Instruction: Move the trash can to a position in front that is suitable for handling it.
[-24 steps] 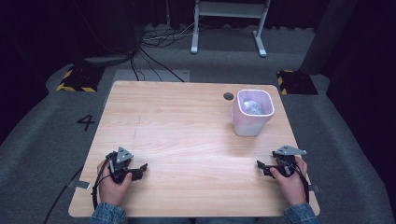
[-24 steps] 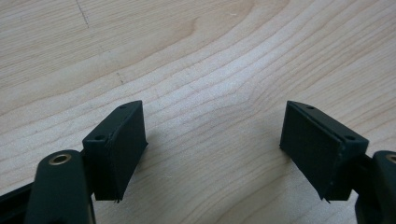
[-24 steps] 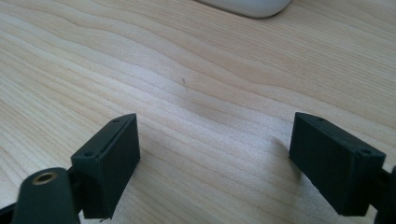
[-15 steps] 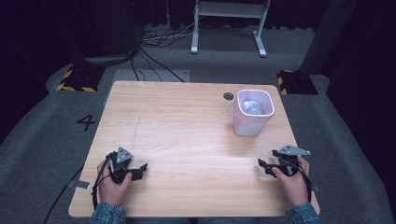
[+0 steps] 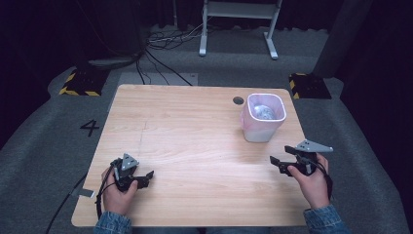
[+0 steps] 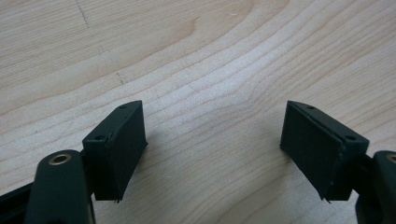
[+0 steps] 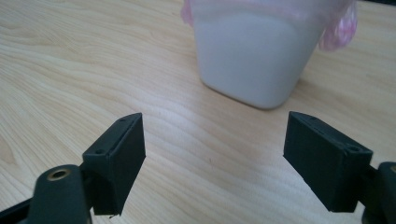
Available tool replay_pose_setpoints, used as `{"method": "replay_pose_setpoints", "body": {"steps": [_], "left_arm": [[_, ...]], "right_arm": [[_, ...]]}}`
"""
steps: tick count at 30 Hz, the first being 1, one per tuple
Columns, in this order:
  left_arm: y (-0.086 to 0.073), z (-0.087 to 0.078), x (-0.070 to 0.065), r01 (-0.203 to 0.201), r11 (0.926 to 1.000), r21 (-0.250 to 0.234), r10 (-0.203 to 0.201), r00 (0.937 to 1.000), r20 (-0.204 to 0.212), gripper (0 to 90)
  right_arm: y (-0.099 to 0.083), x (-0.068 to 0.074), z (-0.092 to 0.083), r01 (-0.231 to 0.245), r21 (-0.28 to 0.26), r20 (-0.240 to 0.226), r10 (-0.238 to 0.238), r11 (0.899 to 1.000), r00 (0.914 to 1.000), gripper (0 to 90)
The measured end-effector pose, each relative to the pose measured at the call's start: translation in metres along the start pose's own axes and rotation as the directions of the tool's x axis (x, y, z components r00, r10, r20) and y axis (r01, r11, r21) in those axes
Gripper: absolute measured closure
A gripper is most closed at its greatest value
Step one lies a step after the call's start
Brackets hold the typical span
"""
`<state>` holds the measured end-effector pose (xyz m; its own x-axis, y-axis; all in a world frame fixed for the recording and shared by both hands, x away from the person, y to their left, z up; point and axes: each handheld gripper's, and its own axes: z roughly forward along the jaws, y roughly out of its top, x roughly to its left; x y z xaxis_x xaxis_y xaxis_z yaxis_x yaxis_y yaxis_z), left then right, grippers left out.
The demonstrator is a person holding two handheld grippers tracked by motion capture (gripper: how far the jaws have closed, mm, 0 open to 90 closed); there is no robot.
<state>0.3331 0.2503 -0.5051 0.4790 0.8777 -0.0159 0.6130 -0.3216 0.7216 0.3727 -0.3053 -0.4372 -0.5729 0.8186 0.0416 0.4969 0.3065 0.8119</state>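
Observation:
A person holds my left gripper (image 5: 147,176) low over the wooden table (image 5: 195,126) near its front left corner. Its jaws stand wide apart, and in the left gripper view (image 6: 212,140) there is just bare wood between them. My right gripper (image 5: 275,163) hovers near the front right edge, open and holding nothing, with its jaws pointing left and towards the bin. A small white bin (image 5: 262,124) with a pink liner stands at the back right and has something crumpled (image 5: 263,112) inside. The right gripper view (image 7: 212,144) has the bin (image 7: 252,51) just ahead, apart from the jaws.
A round cable hole (image 5: 238,100) lies in the tabletop just left of the bin. Grey floor surrounds the table, with a "4" marking (image 5: 90,127) at the left, cables and a white stand's legs (image 5: 236,29) beyond the far edge.
The right hand and its gripper have shifted slightly up and away from the table's front edge. The left gripper has kept still.

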Motion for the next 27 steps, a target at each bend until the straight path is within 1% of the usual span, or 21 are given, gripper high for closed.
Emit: {"method": "replay_pose_setpoints", "body": {"steps": [3, 6, 9, 11, 13, 15, 19, 23, 27], "left_arm": [[0.000, 0.000, 0.000, 0.002, 1.0000, 0.000, -0.002, 1.0000, 0.000, 21.8], [0.000, 0.000, 0.000, 0.000, 1.0000, 0.001, 0.000, 1.0000, 0.001, 21.8], [0.000, 0.000, 0.000, 0.001, 1.0000, 0.000, -0.001, 1.0000, 0.002, 21.7], [0.000, 0.000, 0.000, 0.000, 1.0000, 0.000, 0.000, 1.0000, 0.003, 21.7], [0.000, 0.000, 0.000, 0.000, 1.0000, 0.000, 0.000, 1.0000, 0.003, 21.6], [0.000, 0.000, 0.000, 0.000, 1.0000, 0.001, 0.000, 1.0000, 0.002, 21.7], [0.000, 0.000, 0.000, 0.002, 1.0000, 0.000, -0.002, 1.0000, 0.002, 21.6], [0.000, 0.000, 0.000, 0.000, 1.0000, 0.001, 0.000, 1.0000, 0.003, 21.5], [0.000, 0.000, 0.000, 0.002, 1.0000, -0.001, -0.002, 1.0000, 0.003, 21.5]], "right_arm": [[0.014, 0.002, -0.003, 0.049, -0.016, -0.014, -0.049, 0.999, 0.9987, 21.9], [0.028, 0.005, -0.006, 0.078, -0.053, -0.047, -0.080, 0.996, 0.9957, 25.2], [0.043, 0.009, -0.008, 0.101, -0.063, -0.050, -0.104, 0.993, 0.9933, 26.2], [0.051, 0.011, -0.009, 0.101, -0.072, -0.054, -0.105, 0.992, 0.9930, 26.3], [0.059, 0.012, -0.009, 0.085, -0.080, -0.051, -0.090, 0.993, 0.9947, 26.1], [0.067, 0.013, -0.008, 0.083, -0.080, -0.047, -0.087, 0.993, 0.9951, 25.7], [0.080, 0.013, -0.005, 0.107, -0.067, -0.038, -0.110, 0.992, 0.9932, 24.9], [0.093, 0.016, 0.000, 0.171, -0.049, -0.036, -0.173, 0.984, 0.9843, 26.2], [0.103, 0.019, 0.007, 0.202, -0.048, -0.041, -0.204, 0.978, 0.9782, 26.5]]}}
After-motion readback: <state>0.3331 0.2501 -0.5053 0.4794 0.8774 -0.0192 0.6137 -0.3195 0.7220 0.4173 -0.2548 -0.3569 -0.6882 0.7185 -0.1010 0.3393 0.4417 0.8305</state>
